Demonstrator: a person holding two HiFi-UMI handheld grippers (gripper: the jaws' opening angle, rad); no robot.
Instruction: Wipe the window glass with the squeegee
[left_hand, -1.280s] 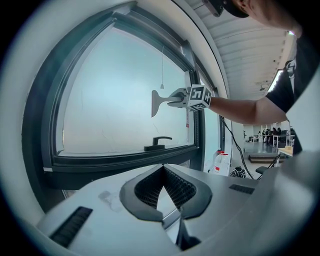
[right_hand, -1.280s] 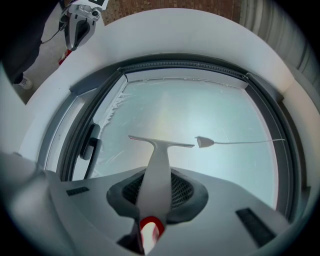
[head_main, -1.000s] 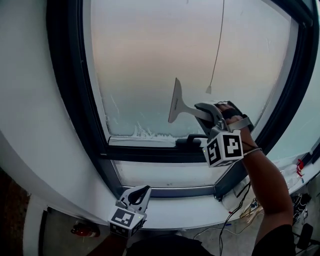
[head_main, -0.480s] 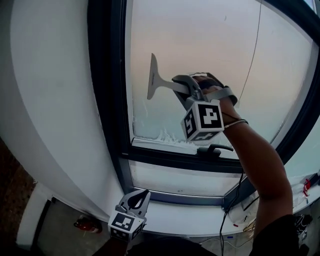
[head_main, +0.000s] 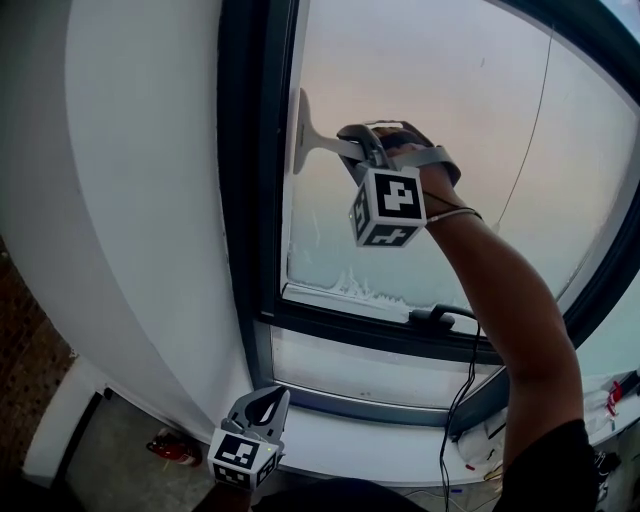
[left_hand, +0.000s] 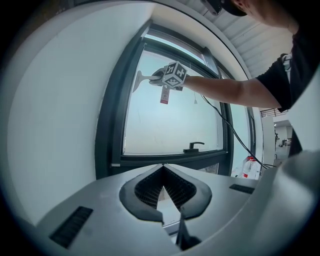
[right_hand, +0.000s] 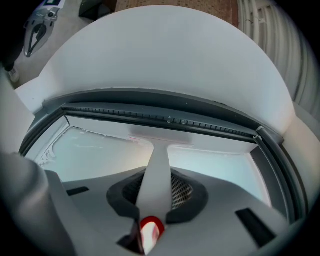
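A white squeegee (head_main: 305, 135) is held by its handle in my right gripper (head_main: 352, 148), which is shut on it. Its blade stands upright against the window glass (head_main: 430, 190), right at the pane's left edge beside the dark frame (head_main: 250, 200). In the right gripper view the squeegee handle (right_hand: 157, 170) runs out between the jaws to the blade by the frame. The left gripper view shows the squeegee (left_hand: 140, 78) high on the pane. My left gripper (head_main: 268, 403) hangs low by the sill, shut and holding nothing; its pads (left_hand: 150, 187) meet at the tips.
White streaks of residue (head_main: 350, 285) lie along the bottom of the pane. A dark window handle (head_main: 440, 318) sticks out from the lower frame, with a black cable (head_main: 462, 385) hanging below it. A thin cord (head_main: 525, 150) runs down the glass. White wall (head_main: 130, 200) lies left, sill (head_main: 350, 435) below.
My right gripper has carried the squeegee up and to the left across the glass, from the lower middle to the pane's left edge. The left gripper has stayed low by the sill.
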